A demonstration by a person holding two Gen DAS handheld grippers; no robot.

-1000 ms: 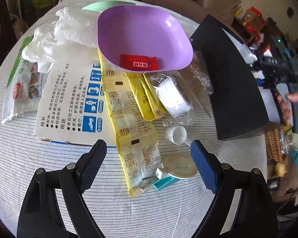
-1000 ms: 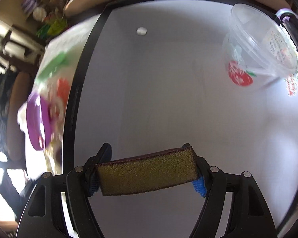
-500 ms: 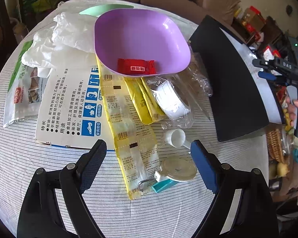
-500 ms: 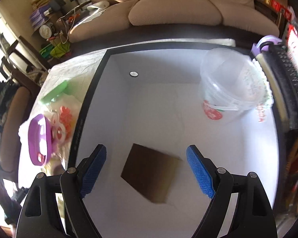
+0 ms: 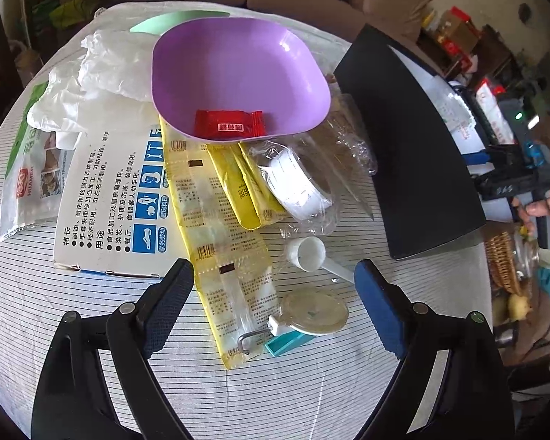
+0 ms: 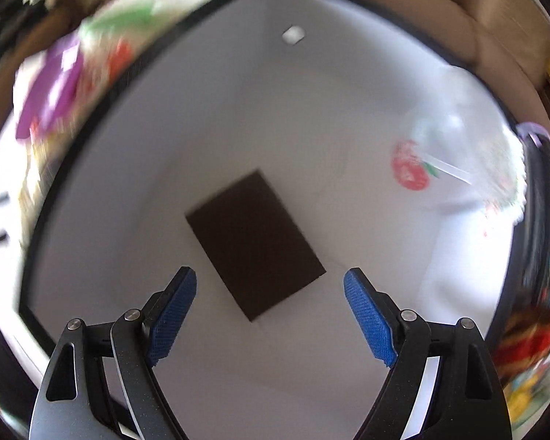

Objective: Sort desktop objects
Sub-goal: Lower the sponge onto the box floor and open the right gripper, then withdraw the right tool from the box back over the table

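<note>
My left gripper (image 5: 273,267) hangs over the striped tablecloth, its jaws opening, with nothing gripped. Below it lie a yellow sachet strip (image 5: 231,264), a white scoop (image 5: 306,253) and a round cream lid (image 5: 313,311) on a teal piece. Further back, a purple bowl (image 5: 238,73) holds a red candy packet (image 5: 229,124). My right gripper (image 6: 269,275) is open, pointing down into the white-floored box (image 6: 201,128). A dark sponge (image 6: 255,245) lies flat on the box floor, apart from the pads. A clear cup with a red print (image 6: 440,154) lies at the right of the box.
A blue-and-white printed carton (image 5: 110,201), crumpled white plastic (image 5: 91,73), a snack bag (image 5: 29,168) and a wrapped tape roll (image 5: 297,183) crowd the table. The box's black wall (image 5: 410,154) stands at the right, with a hand (image 5: 546,209) beyond. A wicker basket (image 5: 502,264) sits past the table edge.
The right gripper let go of the sponge, which dropped and now lies dark side up on the box floor. The right wrist rolled. The left view has barely shifted.
</note>
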